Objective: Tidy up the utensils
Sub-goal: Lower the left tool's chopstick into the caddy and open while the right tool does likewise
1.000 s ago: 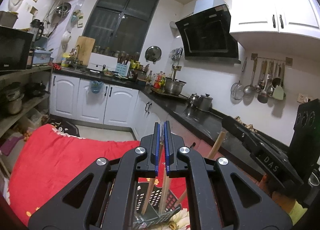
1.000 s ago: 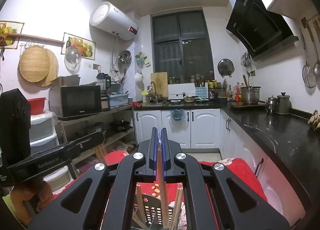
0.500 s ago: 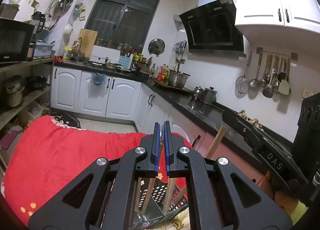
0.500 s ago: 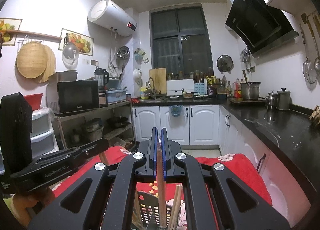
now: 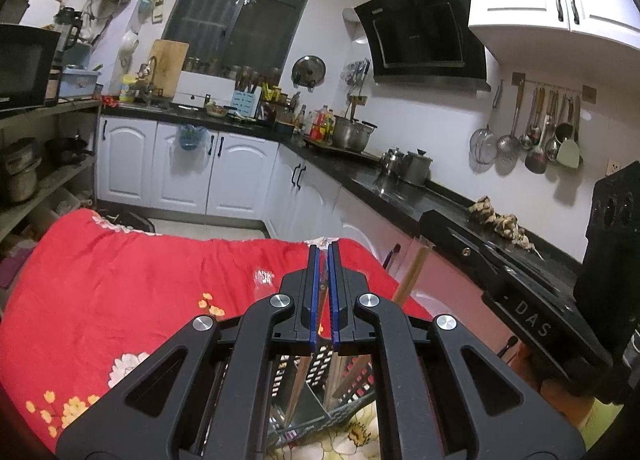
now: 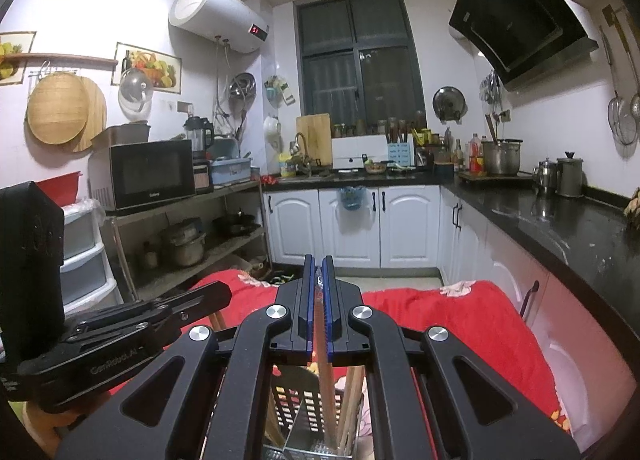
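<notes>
A black perforated utensil holder (image 5: 320, 392) stands on the red flowered cloth (image 5: 120, 284), just below both grippers; it also shows in the right wrist view (image 6: 304, 404). Several wooden chopsticks stand in it. My left gripper (image 5: 323, 260) is shut on a wooden chopstick (image 5: 304, 376) that reaches down into the holder. My right gripper (image 6: 318, 272) is shut on another wooden chopstick (image 6: 326, 392), also standing in the holder. Its upper end (image 5: 414, 272) shows beside the right gripper body (image 5: 520, 292) in the left wrist view. The left gripper body (image 6: 104, 340) lies close at the left.
The cloth covers a table with edges falling away at the far side (image 6: 460, 292). A black countertop (image 5: 400, 196) with pots runs along the right. White cabinets (image 6: 352, 224) stand behind. A shelf rack with a microwave (image 6: 148, 176) stands at the left.
Both views have tipped downward, showing more of the red cloth. Both grippers stay shut on their chopsticks over the holder.
</notes>
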